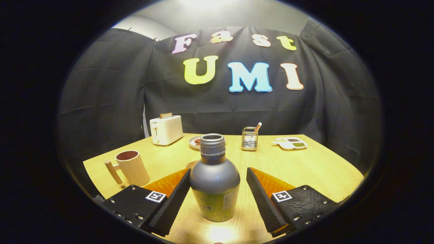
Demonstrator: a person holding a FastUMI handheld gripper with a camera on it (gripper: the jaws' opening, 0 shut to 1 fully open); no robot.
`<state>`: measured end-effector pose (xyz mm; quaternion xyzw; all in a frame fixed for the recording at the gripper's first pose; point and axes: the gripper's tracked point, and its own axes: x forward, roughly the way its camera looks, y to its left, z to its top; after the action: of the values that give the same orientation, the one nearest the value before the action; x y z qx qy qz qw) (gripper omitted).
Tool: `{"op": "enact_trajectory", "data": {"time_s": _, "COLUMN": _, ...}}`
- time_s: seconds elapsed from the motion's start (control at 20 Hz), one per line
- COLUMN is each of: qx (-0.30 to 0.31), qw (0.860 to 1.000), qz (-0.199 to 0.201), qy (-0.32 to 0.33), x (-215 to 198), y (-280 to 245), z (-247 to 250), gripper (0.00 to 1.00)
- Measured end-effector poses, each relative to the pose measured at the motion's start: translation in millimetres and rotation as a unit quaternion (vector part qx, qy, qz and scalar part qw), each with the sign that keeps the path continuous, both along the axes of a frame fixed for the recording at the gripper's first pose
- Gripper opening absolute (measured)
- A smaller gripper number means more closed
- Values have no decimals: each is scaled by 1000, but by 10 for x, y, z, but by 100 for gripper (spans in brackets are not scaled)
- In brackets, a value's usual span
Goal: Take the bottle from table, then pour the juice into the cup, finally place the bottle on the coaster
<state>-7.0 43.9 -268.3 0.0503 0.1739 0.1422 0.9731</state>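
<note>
A grey bottle [214, 179] with an uncapped neck and a green label stands upright on the wooden table [305, 166], between my two fingers. My gripper [218, 184] is open; the left finger lies close against the bottle's side and the right finger stands a gap away from it. A tan cup [132, 167] with a wooden handle and a dark inside sits on the table to the left, beyond the left finger. A small round brown edge, maybe the coaster [191, 165], peeks out just behind the bottle's left shoulder.
At the back of the table stand a white toaster [166, 129] with a slice of bread, a small plate [195, 141] of food, a wire holder [250, 138] with sticks and a white divided dish [290, 143]. Black cloth walls close the booth behind.
</note>
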Motion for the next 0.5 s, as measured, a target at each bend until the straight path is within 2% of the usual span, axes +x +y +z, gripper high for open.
{"op": "enact_trajectory", "data": {"time_s": 0.5, "qx": -11, "qw": 998, "qz": 21, "qy": 57, "x": -85, "y": 94, "z": -413, "gripper": 99}}
